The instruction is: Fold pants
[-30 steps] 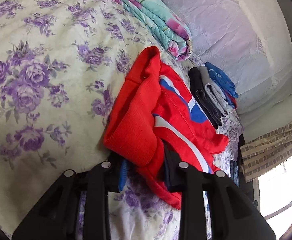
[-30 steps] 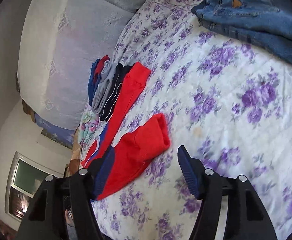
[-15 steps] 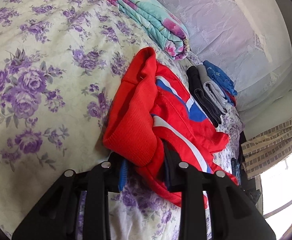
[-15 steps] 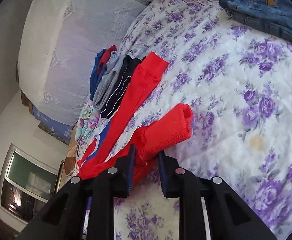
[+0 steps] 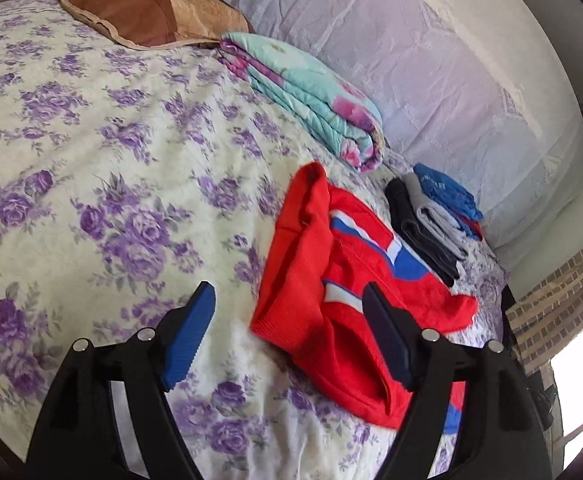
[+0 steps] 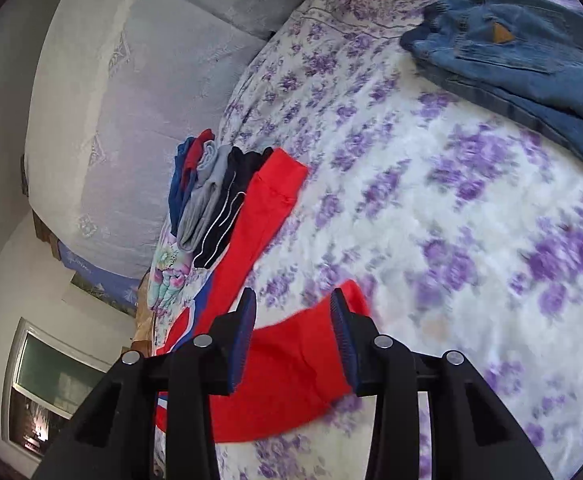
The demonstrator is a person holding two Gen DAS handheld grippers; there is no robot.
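Red track pants (image 5: 323, 280) with blue and white stripes lie bunched on the purple-flowered bedspread (image 5: 91, 184). My left gripper (image 5: 289, 326) is open and empty, its right finger over the red fabric. In the right wrist view the pants (image 6: 291, 368) show one leg stretched away and the other leg's cuff lying between the jaws. My right gripper (image 6: 293, 326) stands partly open around that cuff, not pinching it.
A row of folded dark, grey and blue clothes (image 5: 431, 220) lies beside the pants; it also shows in the right wrist view (image 6: 207, 196). A folded teal quilt (image 5: 311, 96) and a brown pillow (image 5: 151, 16) sit at the head. Folded jeans (image 6: 523, 64) lie at the far side.
My left gripper has let go of the red pants, opened wide and drawn back. My right gripper shut on the leg cuff half a second ago and has now opened partway.
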